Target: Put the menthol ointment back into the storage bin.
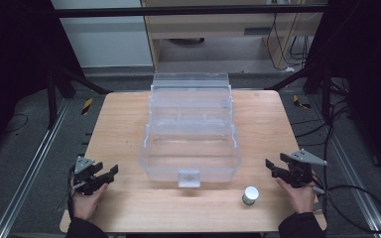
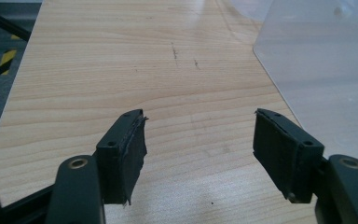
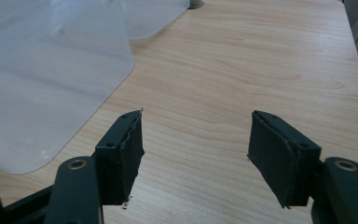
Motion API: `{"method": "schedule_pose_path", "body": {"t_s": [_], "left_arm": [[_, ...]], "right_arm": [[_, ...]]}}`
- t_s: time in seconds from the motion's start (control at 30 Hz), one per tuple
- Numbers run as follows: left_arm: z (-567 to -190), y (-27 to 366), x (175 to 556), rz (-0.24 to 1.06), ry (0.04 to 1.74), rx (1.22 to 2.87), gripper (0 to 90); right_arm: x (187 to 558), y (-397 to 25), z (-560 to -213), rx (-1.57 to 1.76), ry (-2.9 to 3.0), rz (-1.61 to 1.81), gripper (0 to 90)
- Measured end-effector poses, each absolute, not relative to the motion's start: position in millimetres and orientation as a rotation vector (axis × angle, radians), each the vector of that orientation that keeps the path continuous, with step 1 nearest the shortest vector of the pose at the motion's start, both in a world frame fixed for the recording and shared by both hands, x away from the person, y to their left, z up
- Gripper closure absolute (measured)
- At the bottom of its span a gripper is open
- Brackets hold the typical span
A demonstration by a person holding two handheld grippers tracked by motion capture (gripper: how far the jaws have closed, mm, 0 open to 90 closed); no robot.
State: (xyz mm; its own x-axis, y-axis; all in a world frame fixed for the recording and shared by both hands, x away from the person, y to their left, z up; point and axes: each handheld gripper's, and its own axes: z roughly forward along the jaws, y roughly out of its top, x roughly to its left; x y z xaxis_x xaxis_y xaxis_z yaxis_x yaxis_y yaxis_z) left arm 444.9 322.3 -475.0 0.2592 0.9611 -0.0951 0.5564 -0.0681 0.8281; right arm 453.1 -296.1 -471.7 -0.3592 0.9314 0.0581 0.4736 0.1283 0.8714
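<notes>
Left gripper [image 1: 110, 172] and right gripper [image 1: 270, 166]: jaws apart, empty; clear plastic organizer box [image 1: 191, 148] between; small silver-capped jar [image 1: 250, 195] beside right gripper

Light wooden table [image 1: 129, 129], grey carpet floor [image 1: 25, 134], black frame struts, wooden cabinet [image 1: 208, 25] behind

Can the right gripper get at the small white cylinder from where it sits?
Probably yes: the right gripper is open, and only bare table lies between it and the small white cylinder.
</notes>
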Motion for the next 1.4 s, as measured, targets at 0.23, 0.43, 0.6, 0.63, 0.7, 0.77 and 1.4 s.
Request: {"method": "schedule_pose_path", "body": {"t_s": [0.23, 0.43, 0.6, 0.63, 0.7, 0.77, 1.4], "left_arm": [[-475, 319, 445, 0.666, 1.380, 1.759, 34.2], [-477, 319, 448, 0.675, 1.387, 1.786, 33.8], [-477, 318, 449, 0.677, 1.393, 1.793, 33.4], [-477, 318, 449, 0.677, 1.388, 1.792, 33.2], [-477, 318, 449, 0.672, 1.381, 1.796, 32.7], [-477, 317, 449, 0.677, 1.379, 1.797, 32.6], [-478, 315, 450, 0.674, 1.375, 1.820, 32.1]], "right_arm": [[455, -293, -464, 1.356, 1.939, 1.210, 35.9], [456, -285, -448, 1.307, 1.989, 1.164, 34.7], [457, -279, -439, 1.257, 2.062, 1.086, 35.8], [457, -278, -436, 1.251, 2.076, 1.086, 35.8], [457, -275, -431, 1.236, 2.106, 1.069, 35.5], [457, -274, -429, 1.226, 2.120, 1.058, 35.0], [462, -250, -384, 1.089, 2.284, 0.990, 28.9]]}}
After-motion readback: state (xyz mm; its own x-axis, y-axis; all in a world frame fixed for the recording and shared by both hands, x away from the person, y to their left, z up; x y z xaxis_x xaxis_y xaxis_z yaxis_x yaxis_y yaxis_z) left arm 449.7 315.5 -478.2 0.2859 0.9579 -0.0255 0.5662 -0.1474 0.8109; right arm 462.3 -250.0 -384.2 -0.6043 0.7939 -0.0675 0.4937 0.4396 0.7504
